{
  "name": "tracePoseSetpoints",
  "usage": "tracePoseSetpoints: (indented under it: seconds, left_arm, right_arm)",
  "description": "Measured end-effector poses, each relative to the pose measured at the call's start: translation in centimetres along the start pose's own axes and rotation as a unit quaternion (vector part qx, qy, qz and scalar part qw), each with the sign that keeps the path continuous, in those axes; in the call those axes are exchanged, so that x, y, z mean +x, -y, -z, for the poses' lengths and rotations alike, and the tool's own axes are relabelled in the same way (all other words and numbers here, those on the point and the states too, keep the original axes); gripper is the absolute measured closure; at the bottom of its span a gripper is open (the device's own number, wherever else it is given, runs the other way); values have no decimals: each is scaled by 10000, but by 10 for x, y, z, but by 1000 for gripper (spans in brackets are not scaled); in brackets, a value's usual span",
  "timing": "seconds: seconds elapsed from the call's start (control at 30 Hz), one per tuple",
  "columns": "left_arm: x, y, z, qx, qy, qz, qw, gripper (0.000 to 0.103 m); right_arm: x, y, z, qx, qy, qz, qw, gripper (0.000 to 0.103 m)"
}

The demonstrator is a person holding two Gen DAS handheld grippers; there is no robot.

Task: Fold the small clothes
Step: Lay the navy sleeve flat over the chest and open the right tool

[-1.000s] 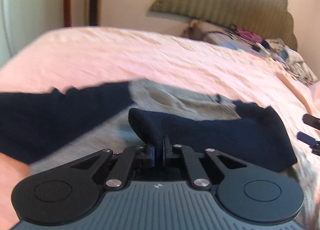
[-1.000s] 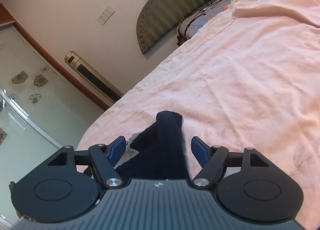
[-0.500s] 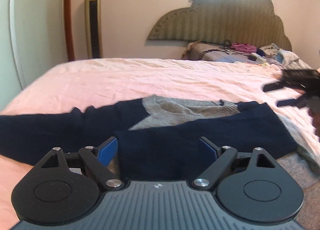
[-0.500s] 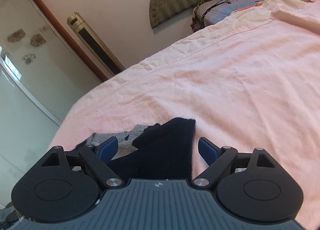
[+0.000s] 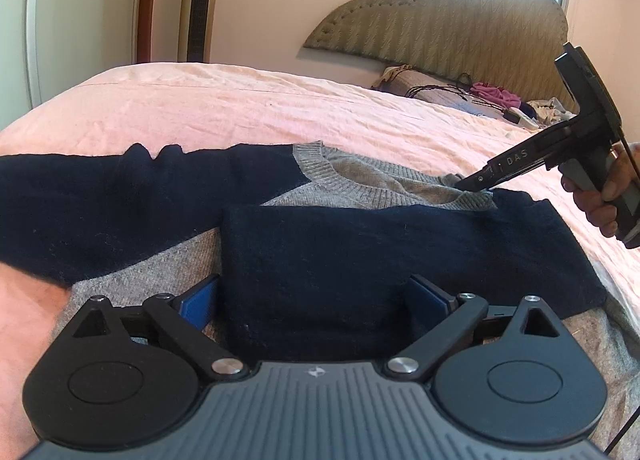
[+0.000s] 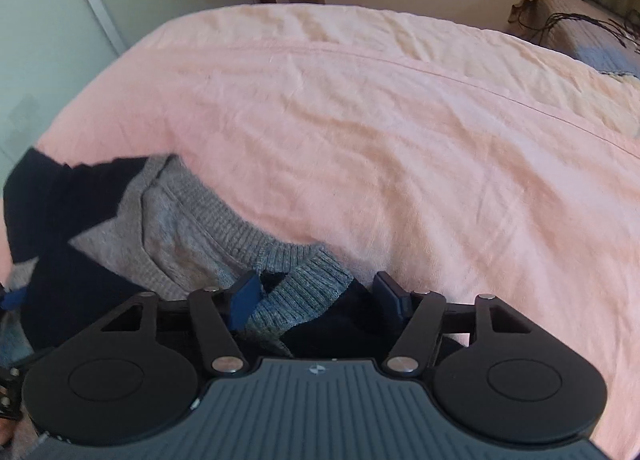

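A small grey sweater (image 5: 360, 186) with navy sleeves lies flat on the pink bed (image 5: 240, 108). Its right navy sleeve (image 5: 400, 252) is folded across the chest; the left sleeve (image 5: 100, 200) lies stretched out to the left. My left gripper (image 5: 316, 298) is open and empty, its jaws either side of the folded sleeve's end. My right gripper (image 6: 318, 294) is open, its jaws straddling the grey ribbed collar (image 6: 296, 284) at the right shoulder. In the left wrist view the right gripper (image 5: 476, 182) comes in from the right, fingertips at the collar.
A padded headboard (image 5: 460, 32) stands at the far end, with a pile of clothes and cables (image 5: 496, 94) on the pillow area. A gold tower fan (image 5: 202, 0) and a sliding door (image 5: 60, 20) stand at the left wall.
My left gripper let go of the navy sleeve, which now lies folded across the chest. My right gripper moved from the sleeve down to the collar at the right shoulder.
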State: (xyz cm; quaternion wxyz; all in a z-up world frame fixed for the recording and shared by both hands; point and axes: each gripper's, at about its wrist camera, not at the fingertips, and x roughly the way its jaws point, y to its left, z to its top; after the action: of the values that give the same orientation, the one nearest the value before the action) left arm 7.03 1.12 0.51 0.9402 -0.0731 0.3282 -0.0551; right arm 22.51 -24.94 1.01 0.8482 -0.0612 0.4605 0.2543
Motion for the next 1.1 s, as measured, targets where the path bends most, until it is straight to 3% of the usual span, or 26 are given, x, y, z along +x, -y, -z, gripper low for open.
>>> tracePoseSetpoints:
  seconds: [0.03, 0.07, 0.17, 0.23, 0.33, 0.43, 0.5, 0.63, 0.67, 0.73, 0.77, 0.83, 0.87, 0.9, 0.97, 1.03, 1.1]
  left_arm:
    - [0, -1, 0, -23, 9, 18, 10000, 4]
    - [-1, -1, 0, -39, 16, 31, 10000, 4]
    - [-1, -2, 0, -50, 19, 43, 10000, 3]
    - [0, -1, -1, -32, 7, 43, 10000, 3]
    - [-1, 0, -1, -1, 1, 26, 10000, 2]
    - [0, -1, -1, -4, -5, 25, 10000, 2]
    - [0, 0, -1, 0, -4, 23, 10000, 2]
    - [0, 0, -1, 3, -6, 22, 10000, 2]
    - [1, 0, -1, 10, -10, 18, 10000, 1]
    - [1, 0, -1, 18, -16, 11, 10000, 1]
    - [1, 0, -1, 27, -22, 5, 10000, 1]
    - [2, 1, 0, 40, -28, -7, 10000, 1]
    - [2, 1, 0, 38, -28, -5, 10000, 1]
    - [2, 1, 0, 37, -27, -3, 10000, 1]
    - [2, 1, 0, 41, -30, -5, 10000, 1]
    - [2, 1, 0, 66, -45, -15, 10000, 0]
    - [3, 2, 0, 96, -63, -29, 9999, 0]
  right_arm:
    - [-1, 0, -2, 4, -36, -20, 10000, 80]
    - [-2, 4, -5, 174, -86, -181, 9996, 92]
    - [-13, 5, -14, 234, 364, 187, 9989, 92]
    - [-15, 12, -15, 556, 609, 181, 9964, 92]
    - [-3, 11, -5, 556, 285, 206, 9978, 87]
    - [-29, 17, 2, 1032, 733, 210, 9917, 41]
    - [-57, 29, 16, 1437, 1168, -230, 9824, 39]
    - [-69, 53, 42, 2235, 1013, -1237, 9615, 39]
    - [-64, 54, 46, 2217, 910, -1145, 9641, 39]
    - [-49, 56, 54, 2081, 638, -498, 9748, 41]
    - [-46, 62, 60, 1952, 849, -256, 9767, 55]
    - [-46, 81, 69, 2554, 1043, -309, 9607, 66]
    - [-48, 85, 70, 2795, 1038, -402, 9537, 65]
    - [-53, 79, 69, 2745, 1096, -260, 9550, 60]
    - [-65, 55, 68, 2276, 1302, 71, 9650, 42]
    - [-70, 34, 71, 2050, 1369, -371, 9684, 36]
    - [-58, 19, 73, 1839, 1120, -451, 9755, 32]
